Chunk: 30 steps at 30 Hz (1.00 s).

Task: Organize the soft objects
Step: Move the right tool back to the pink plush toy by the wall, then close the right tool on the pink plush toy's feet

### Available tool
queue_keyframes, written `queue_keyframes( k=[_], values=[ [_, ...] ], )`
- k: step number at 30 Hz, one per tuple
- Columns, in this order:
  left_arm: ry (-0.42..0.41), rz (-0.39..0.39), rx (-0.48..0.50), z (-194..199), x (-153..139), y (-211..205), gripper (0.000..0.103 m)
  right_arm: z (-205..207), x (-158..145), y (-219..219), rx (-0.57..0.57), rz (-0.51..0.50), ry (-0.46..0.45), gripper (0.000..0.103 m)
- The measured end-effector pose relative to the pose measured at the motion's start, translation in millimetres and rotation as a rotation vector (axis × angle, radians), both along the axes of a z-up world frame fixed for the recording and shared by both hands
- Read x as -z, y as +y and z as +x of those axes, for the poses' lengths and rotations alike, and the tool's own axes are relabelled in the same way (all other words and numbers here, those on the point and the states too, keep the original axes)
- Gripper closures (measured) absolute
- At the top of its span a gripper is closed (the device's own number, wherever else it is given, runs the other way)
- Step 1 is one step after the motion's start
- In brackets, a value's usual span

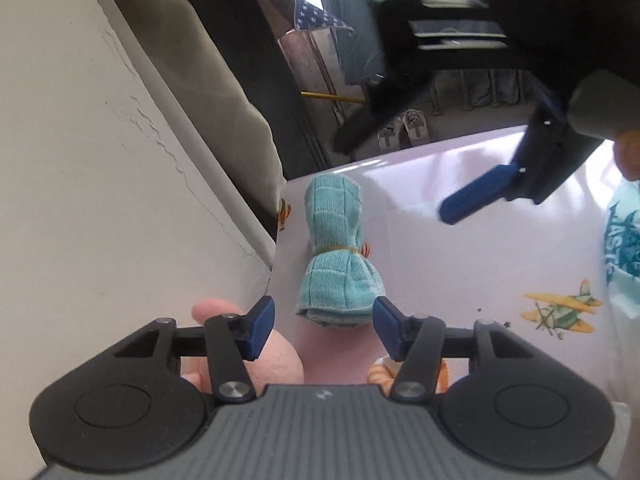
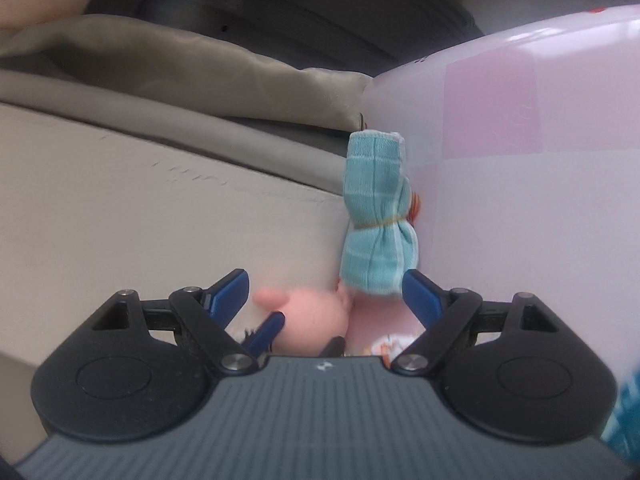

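A teal cloth (image 1: 338, 264) rolled and tied at its middle with a yellow band lies on a pale pink table cover (image 1: 460, 248) near its left edge. My left gripper (image 1: 324, 326) is open, its blue fingers on either side of the roll's near end, not touching. A pink plush toy (image 1: 276, 354) lies under its left finger. My right gripper (image 1: 466, 200) hovers over the cover at the upper right. In the right wrist view my right gripper (image 2: 326, 292) is open, facing the teal roll (image 2: 376, 220) and the pink plush (image 2: 316, 316).
A cream sofa side (image 1: 100, 180) with a beige cushion (image 1: 192, 68) borders the table on the left. A white and teal printed bag (image 1: 624, 248) lies at the right. An airplane print (image 1: 560, 306) and an orange print (image 1: 384, 374) mark the cover. Shoes (image 1: 404, 128) sit on the floor beyond.
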State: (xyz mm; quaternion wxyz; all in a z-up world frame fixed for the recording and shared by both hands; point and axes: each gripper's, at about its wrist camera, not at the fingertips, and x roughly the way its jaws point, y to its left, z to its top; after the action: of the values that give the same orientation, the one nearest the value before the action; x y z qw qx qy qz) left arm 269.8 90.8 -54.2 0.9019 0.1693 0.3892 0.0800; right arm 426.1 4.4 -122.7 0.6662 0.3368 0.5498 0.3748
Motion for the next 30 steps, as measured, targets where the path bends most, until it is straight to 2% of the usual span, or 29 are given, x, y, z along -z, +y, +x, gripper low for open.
queue_keyframes(
  k=[3,7,12,15,18,25,27,30],
  values=[
    [0.001,-0.018,0.003,-14,0,4,0.046,-8,2,10,-0.048,0.072,0.025,0.019],
    [-0.026,-0.038,-0.002,-44,-5,8,0.046,-21,-3,34,-0.133,0.036,0.005,0.019],
    [-0.067,-0.066,-0.073,-79,-13,28,0.046,-34,-21,74,-0.23,-0.02,-0.104,0.021],
    [-0.061,-0.087,-0.096,-92,-15,40,0.047,-45,-32,103,-0.299,-0.067,-0.189,0.022],
    [-0.058,-0.087,-0.119,-104,-14,51,0.048,-56,-38,126,-0.357,-0.059,-0.215,0.026],
    [-0.058,-0.106,-0.145,-130,-10,71,0.048,-102,-67,168,-0.537,-0.153,-0.521,0.036],
    [-0.051,-0.109,-0.154,-135,-8,76,0.048,-115,-70,179,-0.589,-0.202,-0.609,0.036],
    [-0.042,-0.113,-0.173,-139,-3,84,0.048,-123,-67,195,-0.618,-0.286,-0.691,0.038]
  ],
)
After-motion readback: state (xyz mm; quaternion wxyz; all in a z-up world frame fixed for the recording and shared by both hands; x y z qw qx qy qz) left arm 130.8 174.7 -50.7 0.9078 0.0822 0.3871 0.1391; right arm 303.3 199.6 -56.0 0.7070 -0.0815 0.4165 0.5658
